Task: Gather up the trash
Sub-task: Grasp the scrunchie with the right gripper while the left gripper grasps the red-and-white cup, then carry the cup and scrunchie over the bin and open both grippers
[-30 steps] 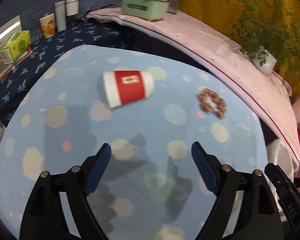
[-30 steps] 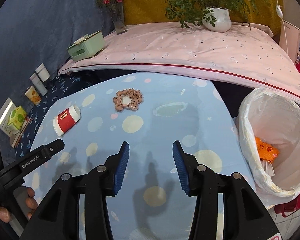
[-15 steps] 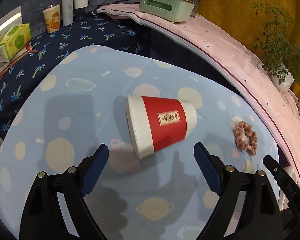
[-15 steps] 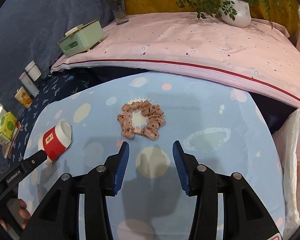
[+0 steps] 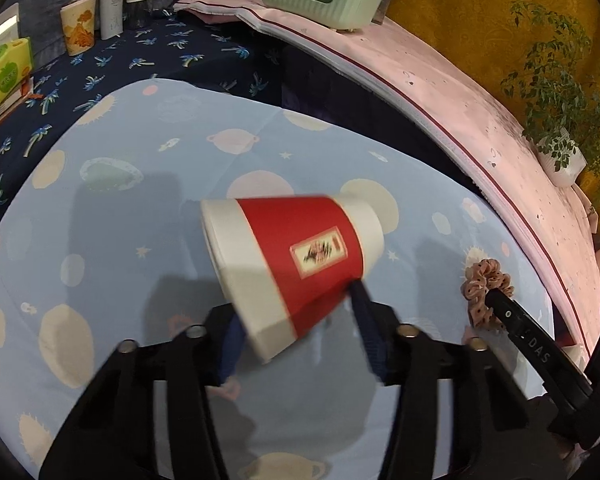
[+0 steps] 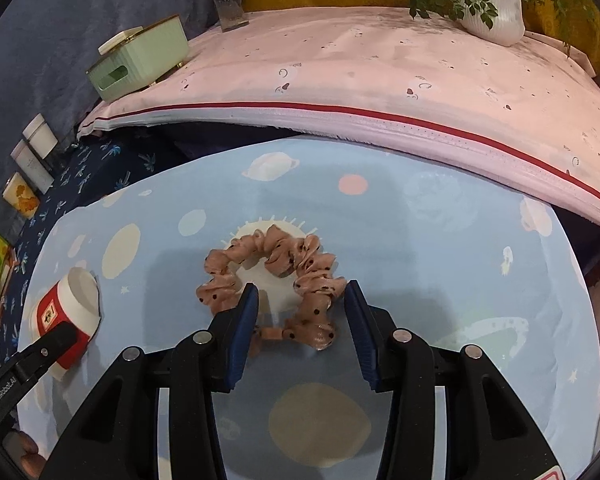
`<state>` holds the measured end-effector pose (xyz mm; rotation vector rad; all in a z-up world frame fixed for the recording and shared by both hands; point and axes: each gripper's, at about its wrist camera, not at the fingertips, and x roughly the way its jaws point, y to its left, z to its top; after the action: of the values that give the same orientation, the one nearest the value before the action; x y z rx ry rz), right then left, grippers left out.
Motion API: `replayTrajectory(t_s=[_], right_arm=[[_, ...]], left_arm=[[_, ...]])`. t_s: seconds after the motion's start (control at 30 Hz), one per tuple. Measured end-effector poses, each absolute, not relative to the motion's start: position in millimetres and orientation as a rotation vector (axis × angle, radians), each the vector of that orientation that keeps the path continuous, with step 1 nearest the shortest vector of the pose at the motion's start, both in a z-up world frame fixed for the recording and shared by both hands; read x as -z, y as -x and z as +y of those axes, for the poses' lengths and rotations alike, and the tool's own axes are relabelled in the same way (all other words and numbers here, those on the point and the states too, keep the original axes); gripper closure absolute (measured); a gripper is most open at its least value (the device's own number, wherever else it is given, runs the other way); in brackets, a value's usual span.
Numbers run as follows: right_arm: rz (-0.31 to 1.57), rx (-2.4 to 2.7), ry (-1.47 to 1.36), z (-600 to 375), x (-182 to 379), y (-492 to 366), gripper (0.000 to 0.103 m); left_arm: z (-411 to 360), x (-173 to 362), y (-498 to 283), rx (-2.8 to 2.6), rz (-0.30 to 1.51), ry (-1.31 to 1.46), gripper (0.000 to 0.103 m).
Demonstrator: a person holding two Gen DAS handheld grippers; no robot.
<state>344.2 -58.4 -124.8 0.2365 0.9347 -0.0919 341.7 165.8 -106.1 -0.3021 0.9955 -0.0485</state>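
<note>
A red and white paper cup (image 5: 292,264) lies on its side on the light blue planet-print tablecloth (image 5: 100,248). My left gripper (image 5: 296,328) has its fingers closed in on the cup's two sides and touches it; the image is blurred with motion. The cup also shows at the left of the right wrist view (image 6: 66,316). A pink dotted scrunchie (image 6: 272,280) lies in the middle of the cloth. My right gripper (image 6: 300,308) is open, its blue pads on either side of the scrunchie's near part. The scrunchie also shows in the left wrist view (image 5: 486,292).
A pink-covered surface (image 6: 380,80) runs behind the table with a green tissue box (image 6: 140,60) and a potted plant (image 6: 492,8). A dark blue cloth (image 5: 100,60) at the left holds bottles (image 5: 114,4) and a green carton (image 5: 4,76).
My left gripper has moved forward onto the cup and its jaws have closed in on it. My right gripper has moved forward and down over the scrunchie, still open.
</note>
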Motion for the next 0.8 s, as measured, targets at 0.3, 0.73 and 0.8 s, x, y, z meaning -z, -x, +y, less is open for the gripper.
replayTrajectory(t_s=[0.3,0.73,0.8], right_arm=[[0.922,0.120,-0.211,-65,127,-331,0.090],[0.942,0.098,-0.282,-79,119,-271,0.091],[0.938,0.098,-0.290,-82,116,-260,0.091]], left_arm=[[146,106,-331,0.090,1.002,0.284,0.098],[108,84,-284,0.150,0.994,0.251,0.100],[99,79,-274,0.164,0.991,0.242,0.100]])
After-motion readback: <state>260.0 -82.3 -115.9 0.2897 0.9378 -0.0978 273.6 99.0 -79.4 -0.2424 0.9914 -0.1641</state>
